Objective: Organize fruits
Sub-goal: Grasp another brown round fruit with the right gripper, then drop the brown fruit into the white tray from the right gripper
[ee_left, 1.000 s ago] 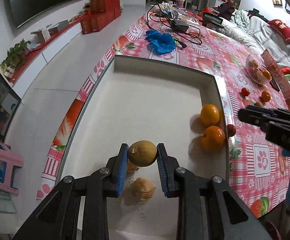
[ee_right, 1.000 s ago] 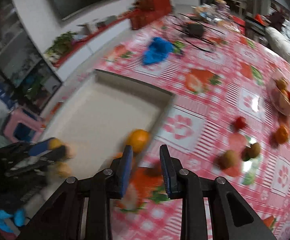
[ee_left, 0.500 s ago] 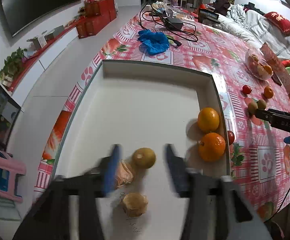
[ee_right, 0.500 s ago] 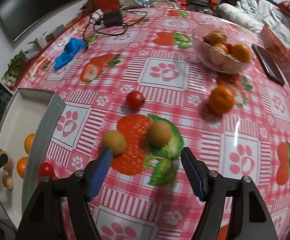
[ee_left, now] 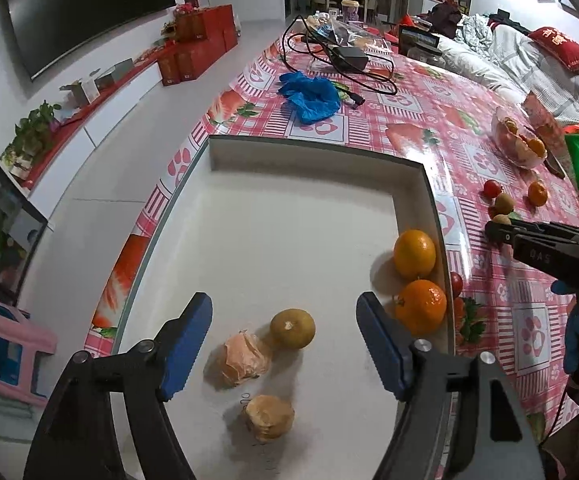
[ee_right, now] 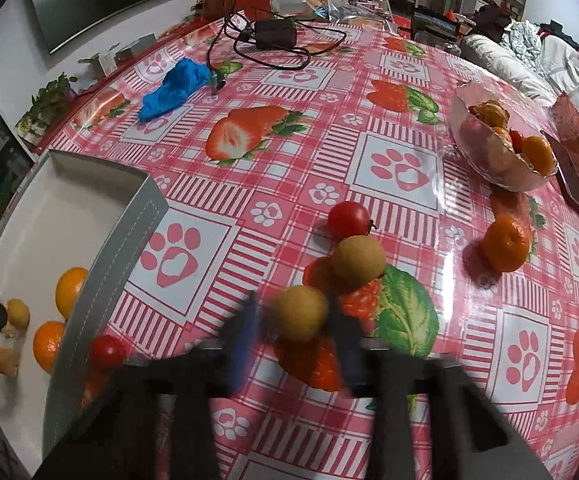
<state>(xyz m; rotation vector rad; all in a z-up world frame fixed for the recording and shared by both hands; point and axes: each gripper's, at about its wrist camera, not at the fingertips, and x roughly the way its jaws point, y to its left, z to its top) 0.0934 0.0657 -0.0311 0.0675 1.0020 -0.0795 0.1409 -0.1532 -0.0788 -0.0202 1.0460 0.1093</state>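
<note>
Left wrist view shows your big counter (ee_left: 417, 120) with its pink cloth of paws and strawberries. On it sits a wide white tray (ee_left: 273, 232) with low walls. A glass bowl (ee_right: 485, 152) of fruit stands far off on the cloth, and a blue glove (ee_left: 309, 94) lies past the tray.

Your left tongs (ee_left: 283, 340) hang over the near part of the tray. Their blue pads are wide apart and hold nothing. Between the pads, down on the tray floor, rests a small yellow-brown fruit (ee_left: 292, 328). A pale peeled fruit (ee_left: 243, 358) touches it, and another peeled one (ee_left: 269, 417) lies close by. Two oranges (ee_left: 414, 254) sit together against the tray's right wall.

Your right tongs (ee_right: 293, 332) are out on the cloth, well apart from the tray. They look blurry. A round yellow fruit (ee_right: 301, 312) sits between the two pads. You cannot tell if the pads are pressing it or only beside it. A second brownish fruit (ee_right: 358, 261) is just behind it, and a red tomato (ee_right: 347, 219) is just behind that. A small orange (ee_right: 505, 245) sits alone near the bowl. Another little tomato (ee_right: 107, 351) rests just outside the tray wall.
</note>
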